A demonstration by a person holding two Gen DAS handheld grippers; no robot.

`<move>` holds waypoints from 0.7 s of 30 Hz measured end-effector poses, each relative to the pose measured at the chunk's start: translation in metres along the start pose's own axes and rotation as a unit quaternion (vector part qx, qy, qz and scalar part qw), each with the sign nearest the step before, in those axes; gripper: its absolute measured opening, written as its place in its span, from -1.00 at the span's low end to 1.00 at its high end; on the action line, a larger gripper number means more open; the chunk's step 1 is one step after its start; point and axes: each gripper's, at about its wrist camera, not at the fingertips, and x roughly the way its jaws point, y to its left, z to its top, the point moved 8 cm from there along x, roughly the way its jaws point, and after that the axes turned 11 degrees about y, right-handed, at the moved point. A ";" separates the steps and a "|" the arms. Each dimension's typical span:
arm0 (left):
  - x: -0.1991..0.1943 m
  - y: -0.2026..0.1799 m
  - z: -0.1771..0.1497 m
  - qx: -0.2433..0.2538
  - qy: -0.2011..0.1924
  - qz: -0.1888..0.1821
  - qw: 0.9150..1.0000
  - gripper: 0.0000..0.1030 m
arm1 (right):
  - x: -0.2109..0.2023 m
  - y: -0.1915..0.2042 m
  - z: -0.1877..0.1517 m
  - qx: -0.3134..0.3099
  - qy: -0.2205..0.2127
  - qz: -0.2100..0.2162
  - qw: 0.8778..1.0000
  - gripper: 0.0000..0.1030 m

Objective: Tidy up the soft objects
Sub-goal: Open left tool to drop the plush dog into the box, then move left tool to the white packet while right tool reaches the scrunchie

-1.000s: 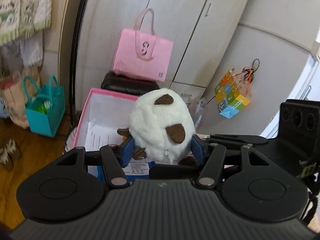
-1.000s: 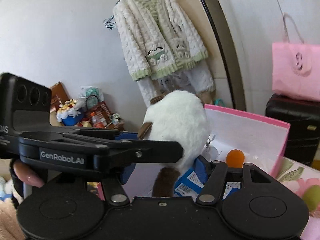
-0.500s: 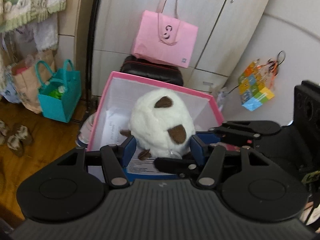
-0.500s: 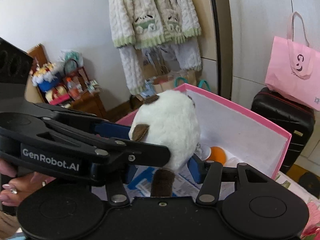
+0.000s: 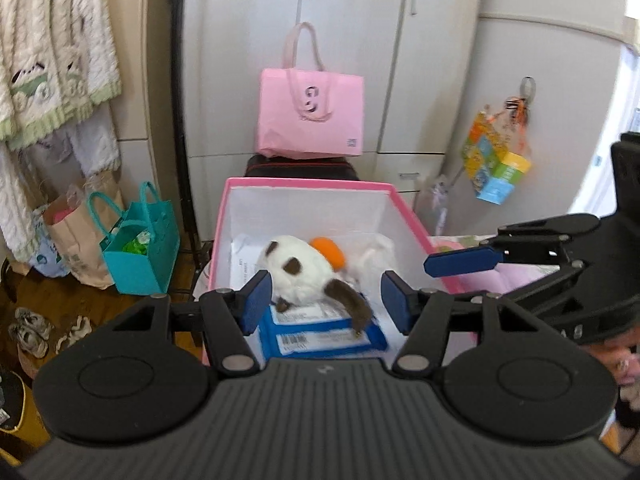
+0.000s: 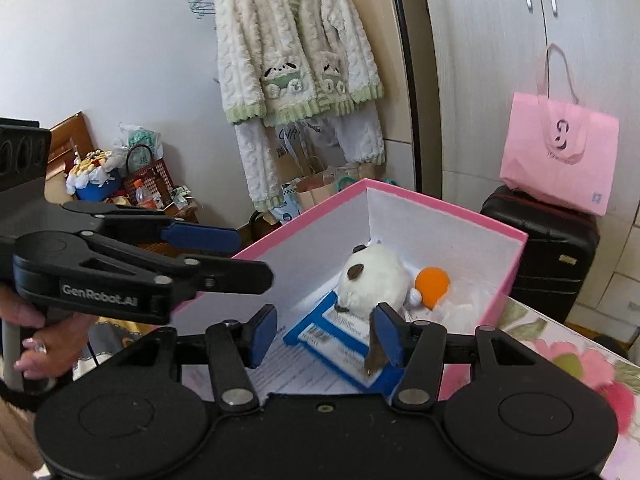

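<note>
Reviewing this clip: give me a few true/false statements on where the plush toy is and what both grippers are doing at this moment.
1. The white plush toy lies inside the pink box. True.
2. The left gripper is shut on the plush. False: its jaws stand open and clear of it.
3. An orange ball sits beside the plush. True.
4. The right gripper holds the blue packs. False: it is open and holds nothing.
5. The plush rests partly on the blue packs. True.
</note>
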 end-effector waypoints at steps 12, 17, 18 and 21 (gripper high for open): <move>-0.074 -0.058 -0.033 0.087 -0.014 -0.014 0.996 0.21 | -0.083 0.017 -0.043 0.027 -0.004 -0.019 0.999 0.21; -0.094 -0.079 -0.051 0.110 -0.005 -0.034 0.993 0.24 | -0.117 0.018 -0.072 0.041 -0.015 -0.033 0.999 0.25; -0.096 -0.083 -0.056 0.115 -0.003 -0.038 0.993 0.25 | -0.123 0.017 -0.079 0.044 -0.018 -0.038 0.998 0.25; -0.097 -0.098 -0.068 0.127 0.011 -0.051 0.991 0.25 | -0.138 0.014 -0.102 0.050 -0.022 -0.055 0.997 0.26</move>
